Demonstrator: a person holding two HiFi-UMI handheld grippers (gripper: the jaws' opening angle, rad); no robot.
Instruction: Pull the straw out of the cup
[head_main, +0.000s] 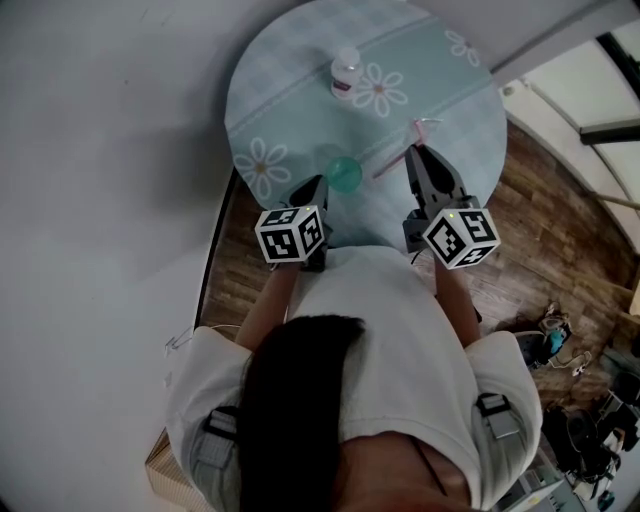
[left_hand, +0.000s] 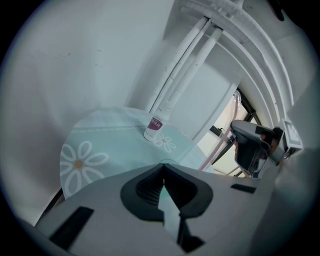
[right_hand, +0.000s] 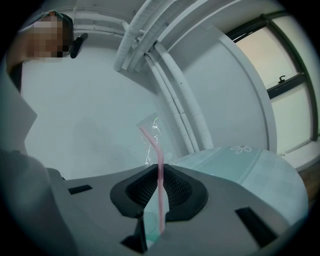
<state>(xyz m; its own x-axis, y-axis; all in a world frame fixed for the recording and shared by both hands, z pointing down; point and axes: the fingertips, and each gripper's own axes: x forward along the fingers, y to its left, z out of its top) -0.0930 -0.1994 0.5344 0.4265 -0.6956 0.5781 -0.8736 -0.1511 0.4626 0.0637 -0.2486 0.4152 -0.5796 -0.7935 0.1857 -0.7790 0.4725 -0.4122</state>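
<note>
Round, pale daisy-patterned table (head_main: 290, 95); on it stand a small white bottle (head_main: 346, 72) and a green cup (head_main: 345, 175).

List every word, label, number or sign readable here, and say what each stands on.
No text can be read in any view.
Purple label on the small bottle: it carries print, too small and blurred to read.
Marker cubes: black-and-white square patterns only, no letters or numbers.
Nothing else visible bears writing.
</note>
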